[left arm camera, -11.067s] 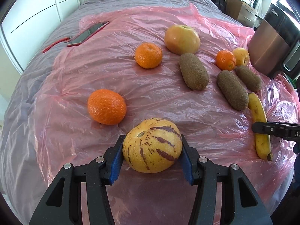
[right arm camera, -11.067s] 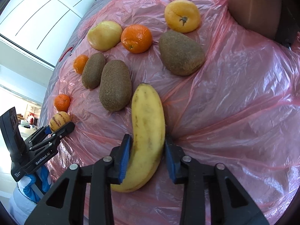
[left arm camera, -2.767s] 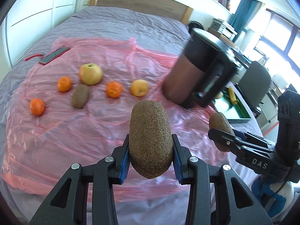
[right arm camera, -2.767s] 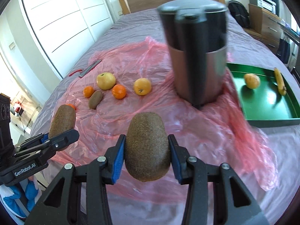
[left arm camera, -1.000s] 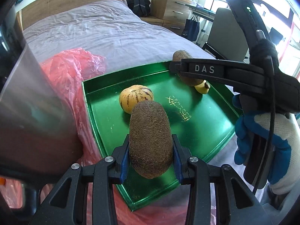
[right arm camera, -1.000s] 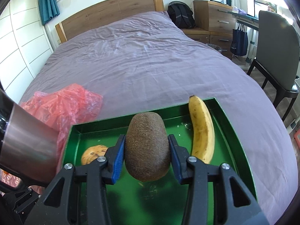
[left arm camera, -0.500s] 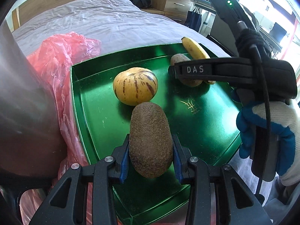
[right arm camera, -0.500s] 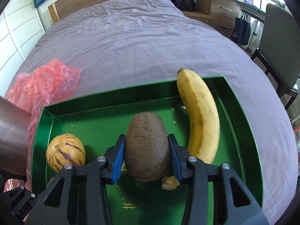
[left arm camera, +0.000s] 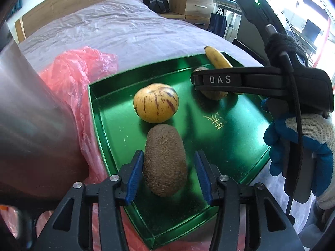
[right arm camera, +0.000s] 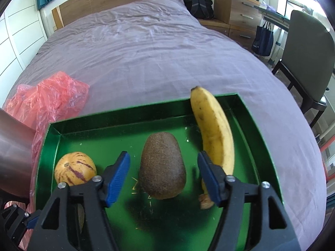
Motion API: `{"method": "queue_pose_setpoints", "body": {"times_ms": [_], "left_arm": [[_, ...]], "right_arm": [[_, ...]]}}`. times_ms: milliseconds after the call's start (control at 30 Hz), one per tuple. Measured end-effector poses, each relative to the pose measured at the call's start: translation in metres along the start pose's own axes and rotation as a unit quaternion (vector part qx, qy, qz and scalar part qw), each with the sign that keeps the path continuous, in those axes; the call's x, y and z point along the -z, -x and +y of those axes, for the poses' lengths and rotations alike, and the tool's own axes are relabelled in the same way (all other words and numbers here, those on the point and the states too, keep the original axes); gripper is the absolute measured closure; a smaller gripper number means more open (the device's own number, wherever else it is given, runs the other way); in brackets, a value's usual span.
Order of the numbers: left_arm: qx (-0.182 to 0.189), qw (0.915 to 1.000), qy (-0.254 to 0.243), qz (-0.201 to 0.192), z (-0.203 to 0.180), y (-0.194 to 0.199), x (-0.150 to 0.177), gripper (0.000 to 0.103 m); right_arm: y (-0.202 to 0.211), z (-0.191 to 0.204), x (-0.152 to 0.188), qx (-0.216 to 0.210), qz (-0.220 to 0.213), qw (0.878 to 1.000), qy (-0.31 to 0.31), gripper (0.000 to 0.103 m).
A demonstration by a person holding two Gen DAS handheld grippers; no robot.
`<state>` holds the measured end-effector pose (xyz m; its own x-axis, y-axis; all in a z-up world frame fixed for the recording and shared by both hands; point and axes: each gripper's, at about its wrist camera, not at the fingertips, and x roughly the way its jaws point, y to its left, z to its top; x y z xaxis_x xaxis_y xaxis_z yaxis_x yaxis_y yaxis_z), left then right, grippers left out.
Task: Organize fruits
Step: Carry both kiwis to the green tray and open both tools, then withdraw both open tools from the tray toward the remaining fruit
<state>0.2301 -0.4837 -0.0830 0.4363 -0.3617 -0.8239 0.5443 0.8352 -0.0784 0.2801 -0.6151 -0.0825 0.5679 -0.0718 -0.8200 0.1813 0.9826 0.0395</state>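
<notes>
A green tray [left arm camera: 100, 113] lies on the bed and holds a striped yellow melon [left arm camera: 156, 102], a banana [left arm camera: 217, 59] and two brown kiwis. One kiwi [left arm camera: 165, 161] lies on the tray floor between the fingers of my left gripper [left arm camera: 169, 167], whose jaws are opening; its right pad [left arm camera: 202, 175] stands off the fruit. The other kiwi [right arm camera: 162, 165] rests beside the banana [right arm camera: 213, 131], between the widely spread, still opening jaws of my right gripper [right arm camera: 162, 167], with neither pad touching it. The melon [right arm camera: 74, 168] sits at the tray's [right arm camera: 146, 107] left.
A tall steel container [left arm camera: 31, 115] stands close against the tray's left side on crumpled pink plastic sheet [left arm camera: 79, 69]. A gloved hand [left arm camera: 301, 142] holds the right gripper [left arm camera: 230, 81] over the tray. Grey bedsheet [right arm camera: 157, 52] stretches beyond; a chair [right arm camera: 303, 48] stands off the right.
Both grippers' jaws have spread away from their kiwis, the right one much wider. The two kiwis now lie on the tray floor instead of being clamped.
</notes>
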Motion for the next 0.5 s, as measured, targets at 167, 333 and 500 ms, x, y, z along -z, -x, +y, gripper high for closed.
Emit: {"method": "queue_pose_setpoints", "body": {"times_ms": [167,333,500], "left_arm": [[0.003,0.9998,-0.006,-0.017,-0.006,0.027,0.002,0.052],[0.016,0.9993,-0.014,-0.03,-0.013,0.062,0.01,0.051],[0.026,0.9986,-0.029,-0.037,-0.02,0.102,0.023,0.049]], "right_arm": [[0.033,0.002,0.001,0.0,-0.028,1.0,0.0,0.008],[0.076,0.004,0.012,0.008,-0.047,0.999,0.0,0.008],[0.115,0.007,0.033,0.015,-0.055,0.998,-0.002,0.008]]}}
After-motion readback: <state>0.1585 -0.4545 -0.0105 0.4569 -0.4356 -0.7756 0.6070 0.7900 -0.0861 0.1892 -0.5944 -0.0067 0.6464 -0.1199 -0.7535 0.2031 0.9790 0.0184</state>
